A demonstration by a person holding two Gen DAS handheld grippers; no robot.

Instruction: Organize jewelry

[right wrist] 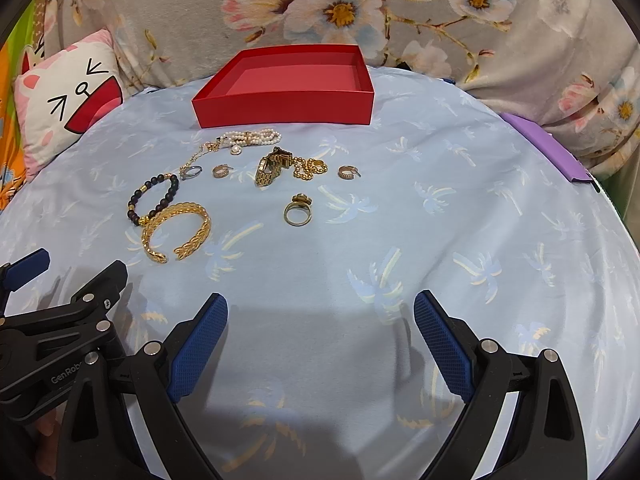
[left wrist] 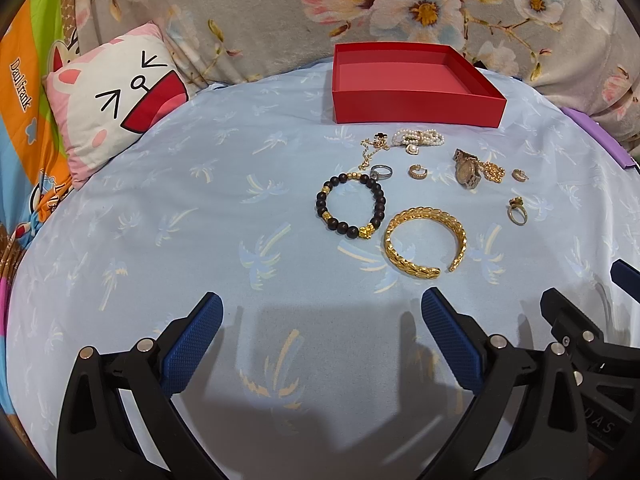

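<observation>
Pale blue palm-print bedsheet (left wrist: 160, 208) covers the bed. Open red cardboard box (left wrist: 412, 80) sits at far edge, nothing inside. Just before it, loose jewelry: black-and-gold beaded bracelet (left wrist: 351, 206), gold leaf-pattern cuff (left wrist: 426, 242), gold watch (right wrist: 270, 170), pearl strand (right wrist: 252, 137), gold ring (right wrist: 298, 210). Left tongs (left wrist: 322, 340) and right tongs (right wrist: 320, 340) spread wide, holding nothing, near side.

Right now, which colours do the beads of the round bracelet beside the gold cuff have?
The beaded bracelet has mostly black beads, with a few gold ones. The left wrist view shows it best.

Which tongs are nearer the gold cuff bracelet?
Left. The left tongs sit just below-left of the gold cuff bracelet; the right tongs are farther off to its right.
</observation>
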